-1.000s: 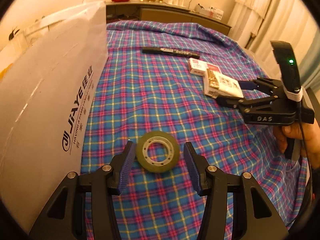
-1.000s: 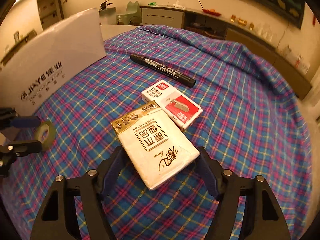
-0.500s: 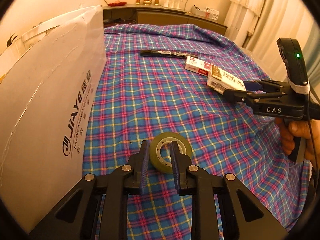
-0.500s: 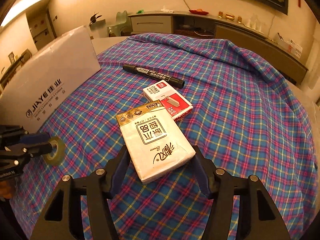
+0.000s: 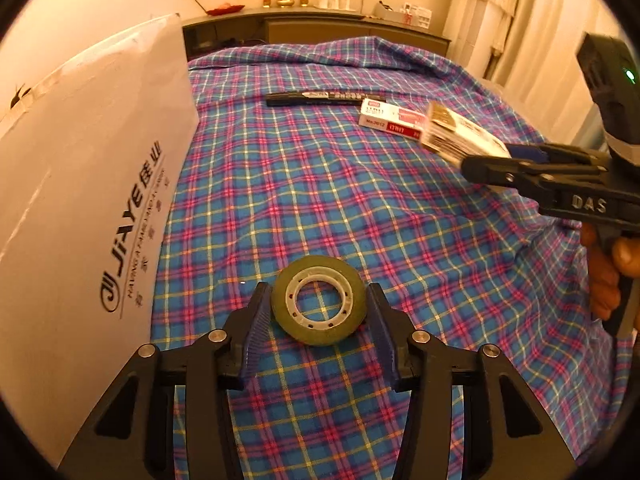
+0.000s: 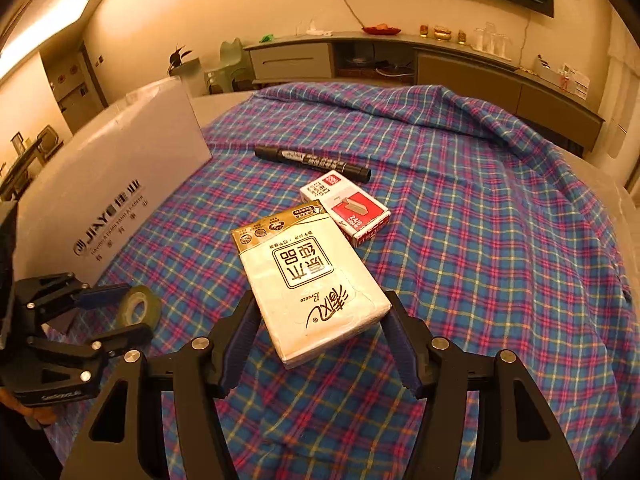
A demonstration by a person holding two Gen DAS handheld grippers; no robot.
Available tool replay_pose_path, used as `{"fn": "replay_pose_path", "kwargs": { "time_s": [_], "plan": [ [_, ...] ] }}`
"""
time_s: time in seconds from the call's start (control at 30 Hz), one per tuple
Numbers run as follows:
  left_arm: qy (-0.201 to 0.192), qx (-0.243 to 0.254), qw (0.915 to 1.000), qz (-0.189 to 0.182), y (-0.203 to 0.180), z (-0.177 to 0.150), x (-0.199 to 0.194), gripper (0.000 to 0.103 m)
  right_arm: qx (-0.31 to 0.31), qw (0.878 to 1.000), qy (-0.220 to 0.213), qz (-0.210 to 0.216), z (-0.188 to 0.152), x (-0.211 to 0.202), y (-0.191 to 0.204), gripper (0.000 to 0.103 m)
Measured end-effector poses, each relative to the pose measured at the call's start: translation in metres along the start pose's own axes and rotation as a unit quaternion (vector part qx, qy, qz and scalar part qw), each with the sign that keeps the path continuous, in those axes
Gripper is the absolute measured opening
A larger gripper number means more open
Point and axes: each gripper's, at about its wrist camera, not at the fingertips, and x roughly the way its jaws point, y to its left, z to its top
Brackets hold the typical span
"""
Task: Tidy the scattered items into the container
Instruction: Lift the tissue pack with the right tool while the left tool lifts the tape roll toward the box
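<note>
A greenish tape roll (image 5: 325,332) lies on the plaid cloth (image 5: 320,200), between the pads of my left gripper (image 5: 318,286). Those jaws are opening and the pads stand close on either side of the roll. My right gripper (image 6: 320,296) is shut on a cream tissue pack (image 6: 308,272), holding it tilted just above the cloth. In the left wrist view the tissue pack (image 5: 456,132) hangs in the right gripper (image 5: 488,158). A red and white staples box (image 6: 352,212) and a black marker (image 6: 312,158) lie beyond it. The white container box (image 5: 80,200) stands on the left.
A person's hand (image 5: 604,276) grips the right tool's handle. The cloth is rumpled toward its far edge (image 6: 480,112). A long low cabinet (image 6: 440,64) with small items runs along the far wall. Curtains (image 5: 480,20) hang at the back right.
The left jaws narrowed beside the tape roll, then spread again around it. The right gripper closed on the tissue pack and raised it off the cloth, away from the staples box.
</note>
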Motion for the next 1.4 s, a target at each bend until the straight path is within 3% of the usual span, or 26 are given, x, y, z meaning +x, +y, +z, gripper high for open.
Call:
{"fn": "replay_pose_path", "kwargs": {
  "time_s": [0.43,1.4],
  "plan": [
    [-0.044,-0.004,0.9986,-0.029,0.006,0.005,-0.041,0.049,0.033,0.999,-0.010,0.008,-0.017,-0.038,0.019,0.062],
    [-0.144,-0.022,0.9858,-0.084,0.026,-0.003,-0.148,0.049,0.032,0.998,-0.047,0.020,-0.044,-0.112,0.125,0.062]
  ]
}}
